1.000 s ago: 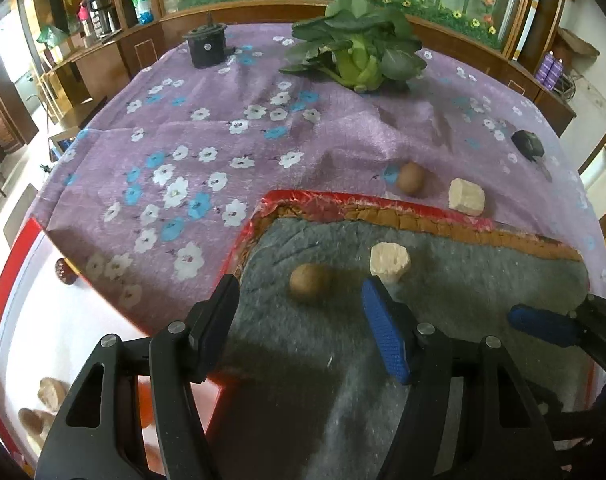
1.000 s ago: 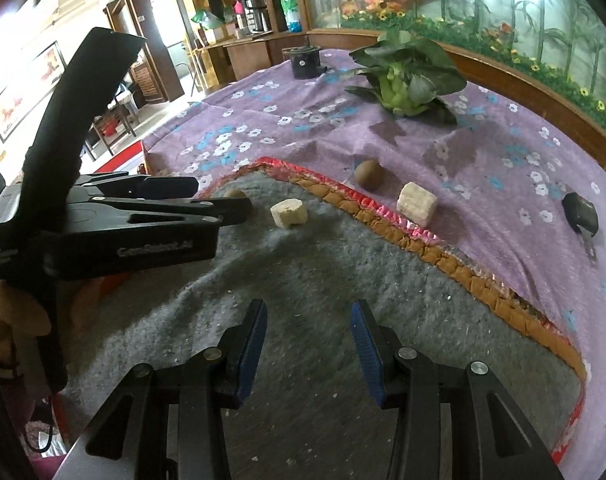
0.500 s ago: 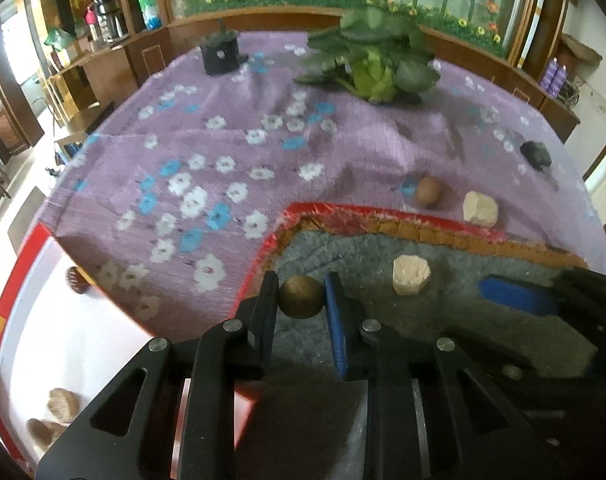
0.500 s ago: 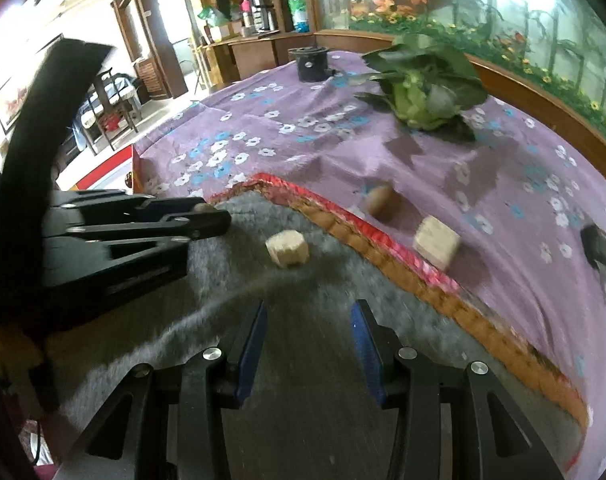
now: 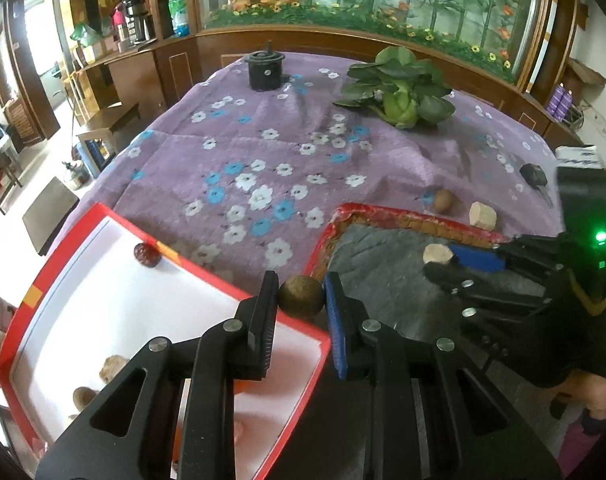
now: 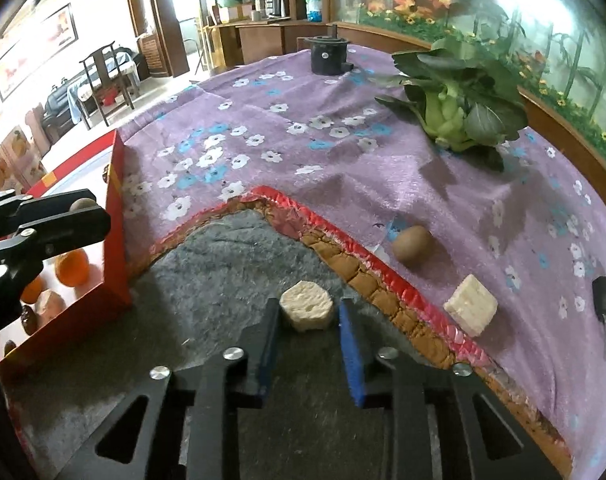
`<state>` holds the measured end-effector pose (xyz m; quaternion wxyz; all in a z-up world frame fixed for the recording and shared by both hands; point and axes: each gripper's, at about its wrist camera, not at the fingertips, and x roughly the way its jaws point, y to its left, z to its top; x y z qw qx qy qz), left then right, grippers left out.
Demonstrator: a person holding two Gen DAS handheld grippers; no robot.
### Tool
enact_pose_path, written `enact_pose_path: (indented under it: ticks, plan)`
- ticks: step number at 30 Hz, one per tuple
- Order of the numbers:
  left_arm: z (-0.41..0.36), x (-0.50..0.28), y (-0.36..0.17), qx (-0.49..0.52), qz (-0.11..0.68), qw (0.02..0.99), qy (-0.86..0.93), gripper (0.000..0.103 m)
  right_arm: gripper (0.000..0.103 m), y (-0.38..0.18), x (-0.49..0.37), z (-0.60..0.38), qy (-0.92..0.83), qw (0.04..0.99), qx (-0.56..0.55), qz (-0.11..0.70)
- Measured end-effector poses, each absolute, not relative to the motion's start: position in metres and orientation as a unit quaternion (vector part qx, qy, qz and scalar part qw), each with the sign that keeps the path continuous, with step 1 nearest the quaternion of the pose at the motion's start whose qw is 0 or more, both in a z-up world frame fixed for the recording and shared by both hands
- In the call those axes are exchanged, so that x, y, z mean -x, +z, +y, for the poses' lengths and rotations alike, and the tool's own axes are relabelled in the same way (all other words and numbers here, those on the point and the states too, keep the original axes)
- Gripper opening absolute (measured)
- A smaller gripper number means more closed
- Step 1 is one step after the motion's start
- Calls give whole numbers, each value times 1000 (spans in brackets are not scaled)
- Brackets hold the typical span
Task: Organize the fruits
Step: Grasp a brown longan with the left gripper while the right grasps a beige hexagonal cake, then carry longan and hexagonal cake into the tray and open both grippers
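i read the worktop (image 5: 263, 152), under a purple flowered cloth, as extending ahead of both hand-held grippers. the red-rimmed white box (image 5: 115, 312) sits just left of my left hand-held gripper (image 5: 301, 300); it contains a dark red fruit (image 5: 146, 255), with more pieces nearer the camera. the grey felt mat (image 6: 231, 256) lies beneath my right hand-held gripper (image 6: 309, 314). a leafy green vegetable (image 5: 399, 88) stands well ahead. my left hand-held gripper is clamped on a round brown fruit (image 5: 301, 296), above the box's near corner. my right hand-held gripper is closed down on a pale hexagonal piece (image 6: 307, 306) on the mat. a second brown fruit (image 6: 411, 243) and a pale cube (image 6: 471, 309) lie ahead-right on the cloth.
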<state>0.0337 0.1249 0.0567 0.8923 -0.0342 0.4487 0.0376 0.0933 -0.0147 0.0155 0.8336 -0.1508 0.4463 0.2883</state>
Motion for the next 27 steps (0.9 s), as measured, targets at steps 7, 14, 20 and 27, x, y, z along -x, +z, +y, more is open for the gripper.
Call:
enact_pose_path:
  ticks: [7, 14, 20, 27]
  plan:
    - [133, -16, 55, 35, 446, 893, 51, 23, 26, 27, -70, -22, 278, 847, 130, 435]
    - [137, 1, 54, 29, 438, 896, 63, 23, 26, 43, -40, -19, 293, 851, 118, 419]
    - [143, 16, 56, 32, 436, 897, 62, 23, 26, 51, -18, -11, 313, 848, 110, 413]
    - [157, 35, 59, 37, 431, 899, 72, 23, 26, 59, 5, 6, 335, 842, 118, 406]
